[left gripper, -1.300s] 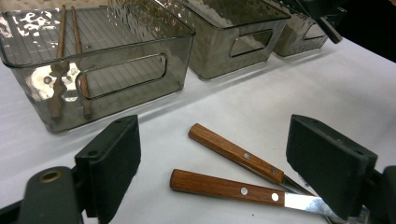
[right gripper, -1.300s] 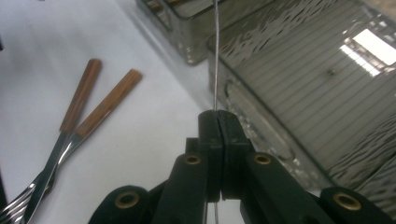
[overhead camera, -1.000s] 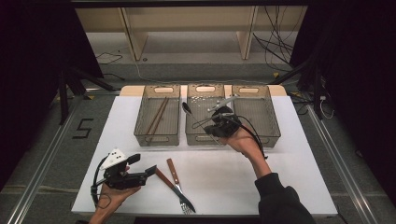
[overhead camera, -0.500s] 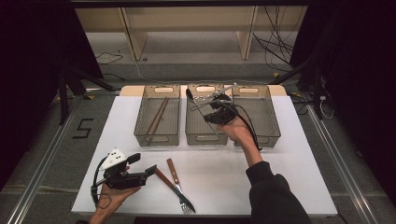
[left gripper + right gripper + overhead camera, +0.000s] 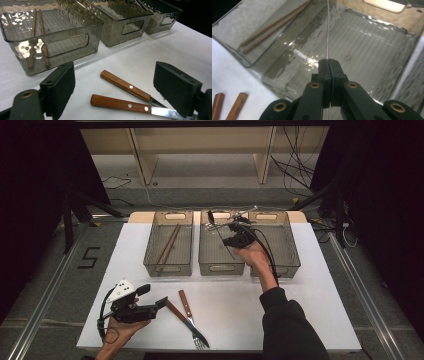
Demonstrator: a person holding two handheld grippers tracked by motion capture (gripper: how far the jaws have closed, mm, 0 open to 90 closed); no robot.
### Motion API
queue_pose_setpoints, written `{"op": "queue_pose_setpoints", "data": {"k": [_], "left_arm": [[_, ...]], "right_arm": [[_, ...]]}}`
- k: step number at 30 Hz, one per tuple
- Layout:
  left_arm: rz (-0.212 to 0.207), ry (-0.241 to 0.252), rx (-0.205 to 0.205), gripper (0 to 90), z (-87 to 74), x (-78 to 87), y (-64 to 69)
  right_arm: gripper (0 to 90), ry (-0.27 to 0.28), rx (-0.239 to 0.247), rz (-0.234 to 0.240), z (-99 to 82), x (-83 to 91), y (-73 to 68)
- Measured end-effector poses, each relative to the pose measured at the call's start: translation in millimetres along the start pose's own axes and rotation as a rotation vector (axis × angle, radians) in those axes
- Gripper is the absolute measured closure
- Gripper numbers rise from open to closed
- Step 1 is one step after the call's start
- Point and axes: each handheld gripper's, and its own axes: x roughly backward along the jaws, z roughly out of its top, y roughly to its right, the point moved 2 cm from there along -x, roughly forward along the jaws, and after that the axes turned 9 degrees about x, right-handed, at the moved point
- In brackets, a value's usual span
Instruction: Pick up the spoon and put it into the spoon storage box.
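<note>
My right gripper (image 5: pixel 226 234) (image 5: pixel 328 60) is shut on a thin metal utensil (image 5: pixel 210 216) (image 5: pixel 327 30) and holds it above the middle clear bin (image 5: pixel 220 267) (image 5: pixel 384 50). The utensil's rounded end points to the far left, and it appears edge-on between the jaws. My left gripper (image 5: pixel 159 303) (image 5: pixel 117 86) rests low at the table's near left. It is open with nothing gripped, and its jaws stand either side of two wooden-handled pieces on the table. These are a fork (image 5: pixel 192 323) (image 5: pixel 120 104) and a knife (image 5: pixel 172 309) (image 5: pixel 125 85).
Three clear bins stand in a row at the far side of the white table (image 5: pixel 310 310). The left bin (image 5: pixel 167 267) (image 5: pixel 62 45) holds two wooden chopsticks (image 5: pixel 168 245) (image 5: pixel 42 37). The right bin (image 5: pixel 287 245) stands beside my right hand. A cable trails from each gripper.
My right gripper has carried the utensil a little toward the far end of the middle bin. The left gripper, fork and knife have stayed put.
</note>
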Motion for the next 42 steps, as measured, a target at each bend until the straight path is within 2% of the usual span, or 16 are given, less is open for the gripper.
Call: {"op": "queue_pose_setpoints", "data": {"k": [10,25,28,33,37,42], "left_arm": [[0.000,0.000,-0.001,17.4,-0.1,0.1,0.2],[-0.001,-0.005,-0.001,17.4,-0.2,0.0,0.0],[-0.003,-0.006,-0.001,17.4,-0.4,-0.2,0.1],[-0.002,-0.006,-0.001,17.4,-0.3,0.0,0.0],[-0.002,-0.006,-0.001,17.4,-0.4,-0.2,0.2],[-0.001,-0.007,-0.003,17.4,-0.3,-0.2,0.4]], "right_arm": [[90.0,-0.021,-0.029,-0.014,-5.2,-8.4,6.7],[88.8,-0.068,-0.066,0.002,-13.3,-25.8,2.6],[77.8,-0.059,-0.060,0.026,-12.7,-26.6,0.8],[69.2,-0.034,-0.055,0.048,-11.4,-22.6,-0.2],[62.9,-0.012,-0.027,0.075,-11.2,-14.5,-3.4],[52.8,0.017,0.002,0.085,-13.3,-2.6,-12.5]]}}
